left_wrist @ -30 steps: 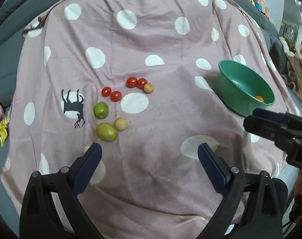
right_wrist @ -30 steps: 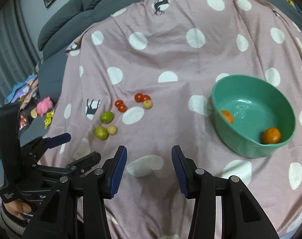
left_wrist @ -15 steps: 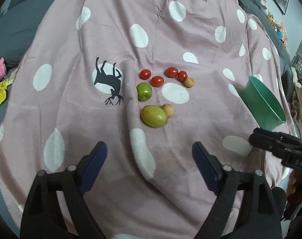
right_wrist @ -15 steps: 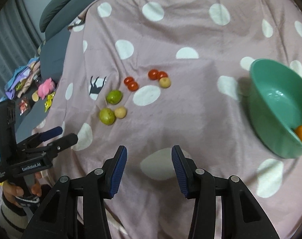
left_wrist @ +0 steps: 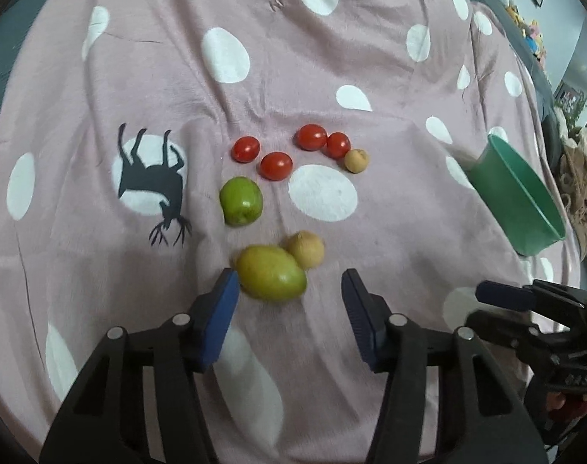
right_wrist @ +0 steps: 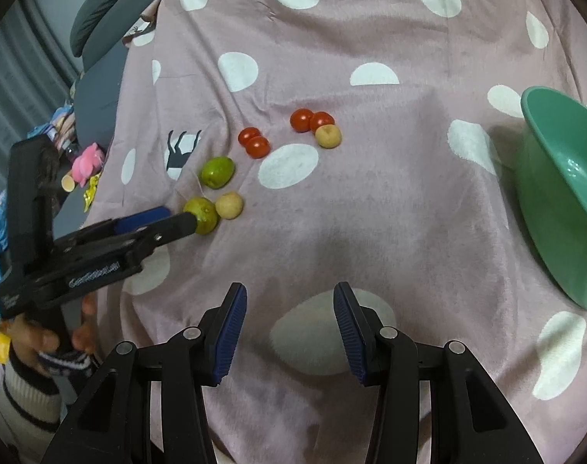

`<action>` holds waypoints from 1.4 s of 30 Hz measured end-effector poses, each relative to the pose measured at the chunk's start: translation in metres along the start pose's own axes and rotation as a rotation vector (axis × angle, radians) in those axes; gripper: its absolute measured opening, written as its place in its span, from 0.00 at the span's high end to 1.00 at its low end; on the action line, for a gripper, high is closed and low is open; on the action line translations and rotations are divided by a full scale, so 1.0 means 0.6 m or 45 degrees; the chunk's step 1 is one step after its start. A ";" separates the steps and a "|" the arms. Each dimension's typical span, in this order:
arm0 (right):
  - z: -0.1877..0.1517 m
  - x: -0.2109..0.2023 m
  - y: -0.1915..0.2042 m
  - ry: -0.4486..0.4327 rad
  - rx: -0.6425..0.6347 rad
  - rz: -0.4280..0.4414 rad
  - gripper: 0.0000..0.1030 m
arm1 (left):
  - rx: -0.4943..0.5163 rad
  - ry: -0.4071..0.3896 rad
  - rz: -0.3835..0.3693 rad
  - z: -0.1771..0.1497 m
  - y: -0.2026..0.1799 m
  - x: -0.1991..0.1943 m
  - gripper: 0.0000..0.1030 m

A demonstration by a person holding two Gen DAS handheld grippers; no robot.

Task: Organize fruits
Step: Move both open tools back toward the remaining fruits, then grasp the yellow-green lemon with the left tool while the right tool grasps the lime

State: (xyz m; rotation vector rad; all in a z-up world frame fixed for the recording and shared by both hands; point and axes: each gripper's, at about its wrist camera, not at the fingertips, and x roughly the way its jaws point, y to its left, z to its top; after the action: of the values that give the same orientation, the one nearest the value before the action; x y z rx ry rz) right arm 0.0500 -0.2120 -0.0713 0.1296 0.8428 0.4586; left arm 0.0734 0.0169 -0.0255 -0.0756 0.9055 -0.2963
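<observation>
On the pink dotted cloth [left_wrist: 332, 58] lie a yellow-green oval fruit [left_wrist: 272, 276], a small tan fruit [left_wrist: 305, 249] touching it, a round green fruit [left_wrist: 241, 201], several red tomatoes [left_wrist: 276, 165] and another tan fruit [left_wrist: 356, 160]. My left gripper [left_wrist: 289, 297] straddles the oval fruit and its jaws are closing. The left pad is at the fruit's end; the right pad stands apart from it. The right wrist view shows the left gripper [right_wrist: 179, 219] reaching the oval fruit [right_wrist: 204, 212]. My right gripper [right_wrist: 289, 313] is open over bare cloth. The green bowl [right_wrist: 556, 178] sits at the right.
The bowl [left_wrist: 525, 201] stands tilted at the cloth's right side. Grey cushions [right_wrist: 100, 19] border the cloth at the far left. A pink toy [right_wrist: 85, 164] and wrappers lie off its left edge. A person's hand [right_wrist: 41, 342] holds the left gripper.
My left gripper has come forward and down onto the oval fruit, and its jaws have narrowed. The right gripper has dropped closer to the cloth, and the bowl has slid towards its view's right edge.
</observation>
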 end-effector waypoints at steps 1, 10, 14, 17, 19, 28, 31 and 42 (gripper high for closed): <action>0.001 0.002 -0.002 0.001 0.000 0.003 0.54 | 0.016 0.012 0.009 0.005 -0.001 0.008 0.49; 0.003 0.016 -0.013 0.009 0.017 0.029 0.54 | 0.159 0.061 0.038 0.018 -0.007 0.040 0.51; 0.003 0.017 -0.016 0.005 0.026 0.032 0.54 | 0.253 0.091 0.041 0.017 -0.017 0.051 0.57; 0.003 0.017 -0.017 0.002 0.027 0.032 0.54 | 0.304 0.109 0.070 0.011 -0.019 0.063 0.62; 0.005 0.016 -0.018 0.001 0.030 0.031 0.54 | 0.294 0.109 0.073 0.012 -0.018 0.064 0.62; 0.029 0.024 -0.003 -0.008 -0.015 0.067 0.54 | 0.053 -0.032 -0.053 0.027 0.023 0.000 0.63; 0.057 0.037 0.019 -0.024 -0.047 0.127 0.54 | -0.008 -0.114 -0.008 0.044 0.048 -0.024 0.63; 0.161 0.182 0.076 0.093 -0.028 0.279 0.54 | -0.136 -0.178 0.024 0.046 0.113 -0.048 0.62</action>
State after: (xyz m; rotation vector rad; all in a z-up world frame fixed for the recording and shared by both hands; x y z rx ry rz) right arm 0.1691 -0.1166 -0.0691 0.1869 0.8989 0.6813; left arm 0.0935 0.0883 0.0009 -0.1840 0.7827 -0.2224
